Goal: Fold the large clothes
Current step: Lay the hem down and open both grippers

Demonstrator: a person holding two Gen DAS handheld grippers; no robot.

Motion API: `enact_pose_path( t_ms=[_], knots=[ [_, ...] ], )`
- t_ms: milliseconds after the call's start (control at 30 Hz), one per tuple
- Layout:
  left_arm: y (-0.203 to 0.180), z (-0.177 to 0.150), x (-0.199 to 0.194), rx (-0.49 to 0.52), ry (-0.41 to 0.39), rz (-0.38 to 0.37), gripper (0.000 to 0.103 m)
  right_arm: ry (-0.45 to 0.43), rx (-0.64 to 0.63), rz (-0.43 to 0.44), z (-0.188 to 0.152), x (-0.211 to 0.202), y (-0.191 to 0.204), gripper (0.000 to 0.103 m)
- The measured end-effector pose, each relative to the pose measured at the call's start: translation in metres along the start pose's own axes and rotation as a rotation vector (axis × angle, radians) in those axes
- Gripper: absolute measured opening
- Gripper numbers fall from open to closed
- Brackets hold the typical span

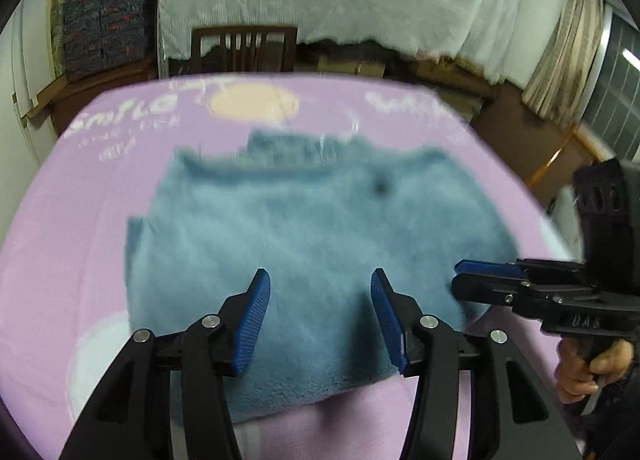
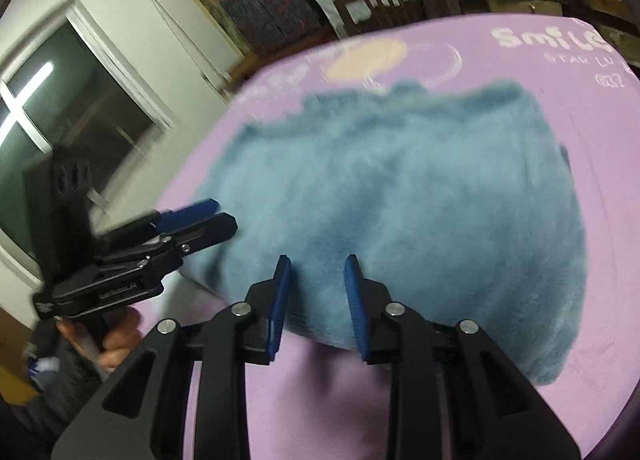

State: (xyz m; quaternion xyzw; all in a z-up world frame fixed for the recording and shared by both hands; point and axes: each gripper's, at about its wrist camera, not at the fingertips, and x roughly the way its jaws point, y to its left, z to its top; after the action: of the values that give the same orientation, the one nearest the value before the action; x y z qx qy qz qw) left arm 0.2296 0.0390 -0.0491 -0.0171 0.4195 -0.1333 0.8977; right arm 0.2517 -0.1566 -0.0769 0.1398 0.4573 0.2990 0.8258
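Purple sheet covers the bed. Folded blue garment lies flat at its middle, long axis running left to right, collar edge at the far side. Left gripper hovers level over the near edge, fingers wide, empty. Right gripper likewise, fingers moderately apart, empty.

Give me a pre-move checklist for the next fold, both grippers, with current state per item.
1. Left gripper open, nothing between its pads: ok.
2. Right gripper open, nothing held: ok.
3. Blue fleece garment lies fully on the purple sheet: ok.
4. Garment already folded into a compact stack: ok.
5. Far edges aligned: cannot tell, frames are blurred.
6. Grippers apart from each other, the right one at the garment's right edge: ok.
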Motion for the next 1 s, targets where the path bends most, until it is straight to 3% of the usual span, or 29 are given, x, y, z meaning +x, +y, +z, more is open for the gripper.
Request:
enact_pose_path(
  t_ms=[33,67,133,267,433,500,600,633,667,800,867,1000],
  knots=[
    [0.004,-0.006,0.011,0.003,0.038,0.016,0.055,0.0,0.044,0.026,-0.001,-0.002,-0.014,0.005],
    [0.009,-0.012,0.015,0.001,0.038,-0.004,0.055,-0.004,0.098,0.048,-0.004,-0.008,-0.03,0.0],
    [0.019,-0.017,0.01,-0.011,0.024,-0.047,0.053,-0.031,0.221,0.115,-0.01,-0.023,-0.067,0.0],
    [0.025,-0.025,0.003,-0.012,0.014,-0.041,0.052,-0.07,0.267,0.134,-0.026,-0.045,-0.09,0.0],
    [0.046,-0.036,-0.017,-0.073,-0.011,-0.027,0.051,-0.103,0.284,0.092,-0.031,-0.06,-0.097,0.0],
    [0.058,-0.038,-0.026,-0.114,-0.017,-0.011,0.05,-0.147,0.25,0.013,-0.031,-0.071,-0.087,0.0],
    [0.065,-0.039,-0.043,-0.129,-0.042,0.045,0.05,-0.24,0.241,-0.09,-0.023,-0.092,-0.082,0.007],
    [0.064,-0.035,-0.049,-0.125,-0.059,0.115,0.053,-0.261,0.235,-0.095,-0.017,-0.095,-0.078,0.009],
    [0.063,-0.031,-0.053,-0.119,-0.075,0.141,0.053,-0.254,0.227,-0.064,-0.008,-0.093,-0.073,0.009],
    [0.048,0.006,-0.047,-0.103,-0.1,0.087,0.055,-0.216,0.19,0.032,0.022,-0.071,-0.054,0.009],
    [0.033,0.025,-0.031,-0.067,-0.105,0.096,0.058,-0.185,0.16,0.081,0.04,-0.051,-0.043,0.015],
    [0.033,0.037,0.012,-0.075,-0.046,0.114,0.059,-0.135,0.19,0.118,0.062,-0.015,-0.047,0.02]
  ],
)
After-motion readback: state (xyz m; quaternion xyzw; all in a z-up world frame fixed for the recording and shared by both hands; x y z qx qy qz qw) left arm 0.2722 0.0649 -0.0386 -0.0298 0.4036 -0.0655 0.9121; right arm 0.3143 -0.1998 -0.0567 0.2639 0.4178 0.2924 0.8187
